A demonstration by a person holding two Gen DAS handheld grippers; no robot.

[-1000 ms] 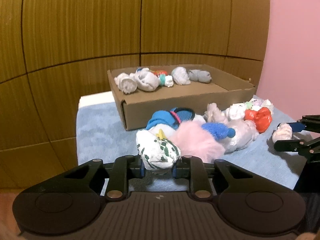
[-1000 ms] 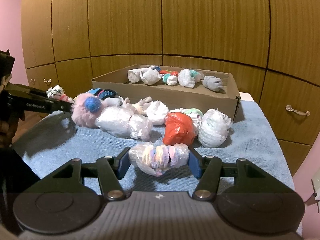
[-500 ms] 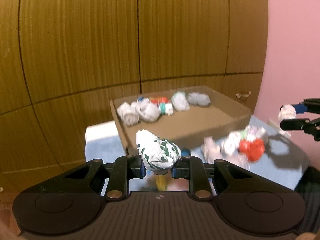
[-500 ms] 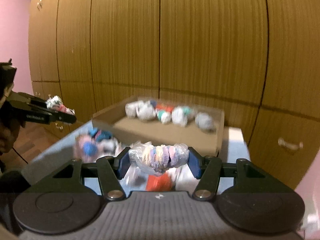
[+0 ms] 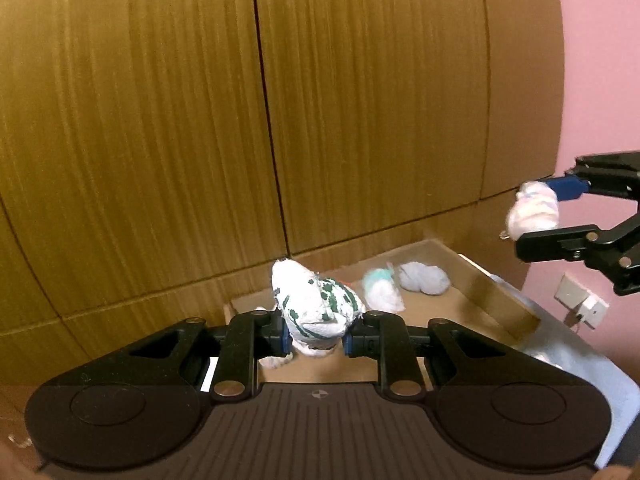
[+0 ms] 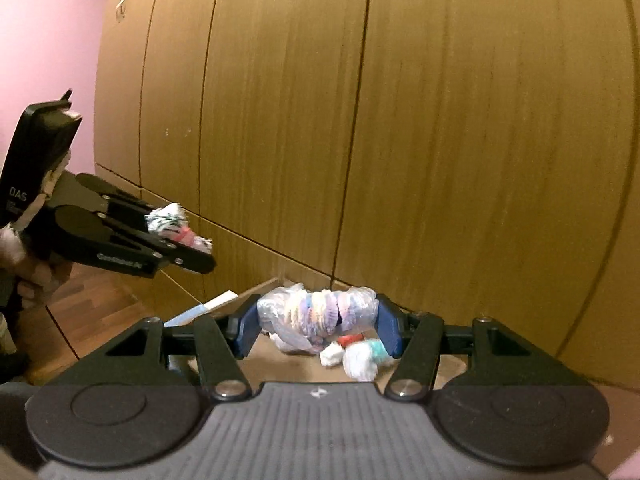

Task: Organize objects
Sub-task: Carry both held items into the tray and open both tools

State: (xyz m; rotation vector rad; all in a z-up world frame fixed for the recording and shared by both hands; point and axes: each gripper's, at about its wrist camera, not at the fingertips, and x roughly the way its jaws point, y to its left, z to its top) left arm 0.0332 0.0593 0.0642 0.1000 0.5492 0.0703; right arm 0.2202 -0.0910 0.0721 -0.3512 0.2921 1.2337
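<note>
Left wrist view: your left gripper (image 5: pixel 316 330) is clamped on a white bundle with green marks (image 5: pixel 314 308). Its long axis runs roughly along the fingers, tilted up and away, narrow end pointing toward the wood cabinet doors (image 5: pixel 160 120).

Beyond and below the fingertips sits the open cardboard box (image 5: pixel 496 304). A white-and-teal bundle (image 5: pixel 382 286) and a pale grey bundle (image 5: pixel 424 278) lie at its far side, right of your held piece. Nothing stands between the gripper and the box. To your right, well apart, your right gripper (image 5: pixel 536 214) carries its load at a higher level in this view.

Right wrist view: your right gripper (image 6: pixel 318 320) has its blue pads pressed on a clear-wrapped pastel striped bundle (image 6: pixel 318 314), long axis crosswise, spanning pad to pad. Just below and past it, box contents show, blurred: white-teal and red bits. Your left gripper (image 6: pixel 180 236) is off to the left, held up with its bundle.

Wrap on the pastel piece is crinkled and glossy.
</note>
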